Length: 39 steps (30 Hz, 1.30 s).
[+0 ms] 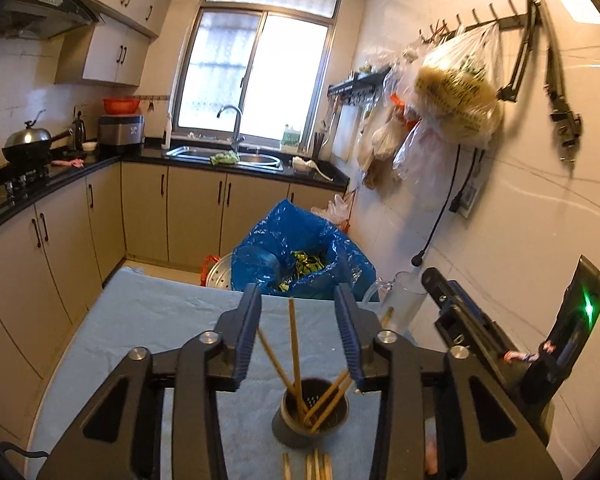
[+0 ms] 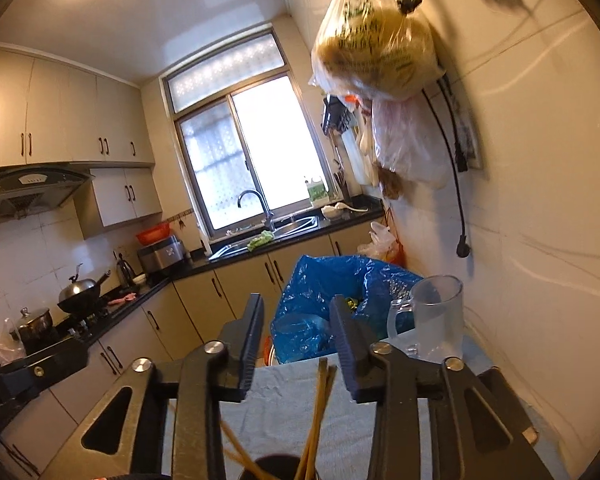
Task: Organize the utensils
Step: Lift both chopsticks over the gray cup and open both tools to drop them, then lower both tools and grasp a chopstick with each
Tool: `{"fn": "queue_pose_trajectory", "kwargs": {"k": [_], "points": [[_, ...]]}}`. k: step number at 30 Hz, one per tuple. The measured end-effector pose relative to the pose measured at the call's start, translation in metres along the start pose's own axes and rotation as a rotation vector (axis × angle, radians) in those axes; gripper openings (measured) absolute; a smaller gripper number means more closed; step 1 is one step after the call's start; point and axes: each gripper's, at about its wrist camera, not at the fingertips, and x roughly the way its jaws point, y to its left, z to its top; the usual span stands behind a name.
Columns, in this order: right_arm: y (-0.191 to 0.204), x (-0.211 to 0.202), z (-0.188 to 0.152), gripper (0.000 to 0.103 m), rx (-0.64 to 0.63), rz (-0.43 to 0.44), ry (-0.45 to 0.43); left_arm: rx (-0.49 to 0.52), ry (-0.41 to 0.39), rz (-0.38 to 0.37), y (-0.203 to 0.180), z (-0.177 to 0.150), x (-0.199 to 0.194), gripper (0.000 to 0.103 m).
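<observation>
A dark round utensil holder (image 1: pixel 314 414) stands on the blue cloth-covered table (image 1: pixel 140 320). Several wooden chopsticks (image 1: pixel 294 352) stand in it and lean outward. More loose chopsticks (image 1: pixel 314 466) lie on the cloth in front of the holder. My left gripper (image 1: pixel 298 300) is open and empty, raised above the holder. My right gripper (image 2: pixel 296 312) is open and empty, above the same holder (image 2: pixel 278 468), whose chopsticks (image 2: pixel 320 400) rise between its jaws. The right gripper's body shows at the right in the left wrist view (image 1: pixel 460 312).
A frosted plastic mug (image 2: pixel 436 316) stands at the table's far right corner by the tiled wall. A bin lined with a blue bag (image 1: pixel 300 248) sits just past the table's far edge. Plastic bags (image 1: pixel 456 96) hang from wall hooks. Kitchen counters and sink (image 1: pixel 228 156) lie beyond.
</observation>
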Motion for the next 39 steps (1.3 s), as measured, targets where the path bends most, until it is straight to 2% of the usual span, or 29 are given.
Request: {"fn": "queue_pose_trajectory", "kwargs": {"k": [2, 4, 8, 10, 14, 17, 19, 22, 26, 28, 29, 30, 31, 32, 34, 36, 39], "points": [[-0.003, -0.020, -0.002, 0.049, -0.006, 0.006, 0.007, 0.004, -0.016, 0.006, 0.003, -0.009, -0.022, 0.043], [-0.007, -0.036, -0.011, 0.061, -0.017, 0.002, 0.032, 0.012, -0.025, 0.015, 0.008, -0.021, -0.041, 0.051], [-0.023, -0.058, -0.055, 0.064, -0.052, -0.013, 0.173, 0.032, -0.006, 0.053, 0.016, -0.055, -0.059, 0.056], [-0.034, -0.062, -0.079, 0.064, -0.055, -0.026, 0.247, 0.038, 0.046, 0.062, 0.020, -0.075, -0.056, 0.056], [-0.057, -0.066, -0.139, 0.064, -0.049, -0.012, 0.453, 0.013, 0.180, 0.078, 0.030, -0.118, -0.033, 0.056], [-0.056, -0.068, -0.178, 0.053, -0.091, 0.050, 0.586, 0.027, 0.302, 0.078, 0.031, -0.152, -0.007, 0.056], [-0.050, -0.069, -0.194, 0.047, -0.117, 0.089, 0.642, 0.047, 0.359, 0.076, 0.028, -0.168, 0.009, 0.056], [-0.040, -0.069, -0.209, 0.045, -0.136, 0.127, 0.673, 0.073, 0.450, 0.073, 0.022, -0.192, 0.036, 0.056], [-0.032, -0.063, -0.217, 0.041, -0.166, 0.126, 0.698, 0.085, 0.528, 0.066, 0.016, -0.212, 0.064, 0.054], [-0.035, -0.060, -0.219, 0.027, -0.161, 0.117, 0.714, 0.091, 0.558, 0.061, 0.012, -0.216, 0.076, 0.050], [-0.037, -0.058, -0.220, 0.024, -0.151, 0.118, 0.719, 0.098, 0.570, 0.062, 0.009, -0.218, 0.082, 0.049], [-0.040, -0.057, -0.220, 0.016, -0.145, 0.107, 0.724, 0.106, 0.583, 0.065, 0.007, -0.219, 0.087, 0.045], [-0.043, -0.057, -0.222, 0.013, -0.141, 0.091, 0.732, 0.121, 0.600, 0.069, 0.004, -0.222, 0.093, 0.037], [-0.048, -0.055, -0.221, 0.011, -0.124, 0.089, 0.735, 0.129, 0.611, 0.070, 0.003, -0.223, 0.097, 0.033], [-0.054, -0.057, -0.219, 0.010, -0.088, 0.090, 0.737, 0.147, 0.642, 0.067, 0.001, -0.227, 0.105, 0.017], [-0.058, -0.058, -0.216, 0.010, -0.068, 0.083, 0.735, 0.161, 0.635, 0.087, 0.001, -0.228, 0.107, 0.008], [-0.070, -0.060, -0.213, 0.010, -0.022, 0.075, 0.740, 0.137, 0.636, 0.079, 0.005, -0.228, 0.108, 0.007]]}}
